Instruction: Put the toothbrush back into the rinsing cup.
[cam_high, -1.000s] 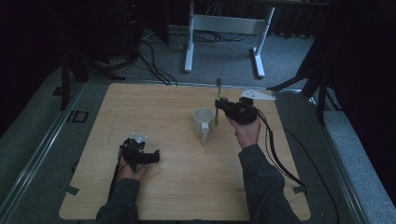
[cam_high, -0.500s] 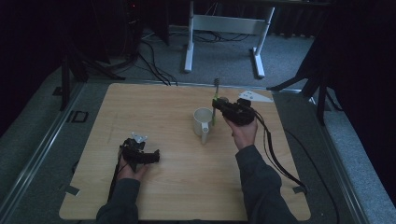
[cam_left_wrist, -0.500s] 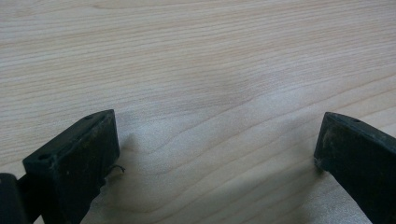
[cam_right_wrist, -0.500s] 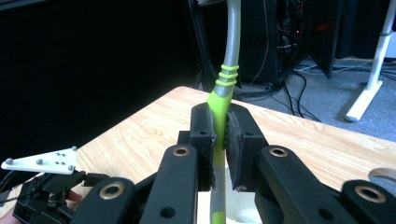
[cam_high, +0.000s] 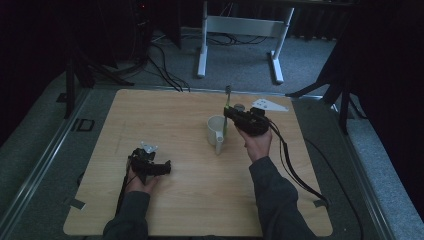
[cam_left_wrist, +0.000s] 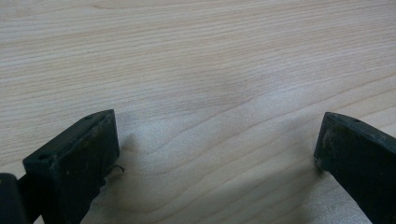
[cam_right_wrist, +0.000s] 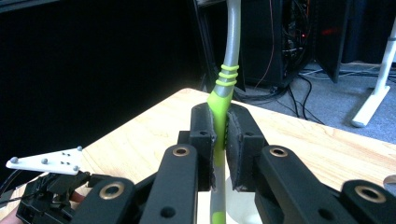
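My right gripper is shut on a green and grey toothbrush, held upright, at the table's back right. Its lower end hangs at the right rim of a white mug; whether it is inside I cannot tell. In the right gripper view the pads clamp the toothbrush's green handle, with the mug just below. My left gripper rests low at the front left, and its jaws stand wide apart over bare wood.
The wooden table sits on grey carpet with a metal rail along its left side. A white desk frame and cables lie on the floor beyond the far edge. A cable trails from the right gripper over the right side of the table.
My right gripper has drifted slightly left with the toothbrush, closer to the mug. The left gripper has stayed where it was.
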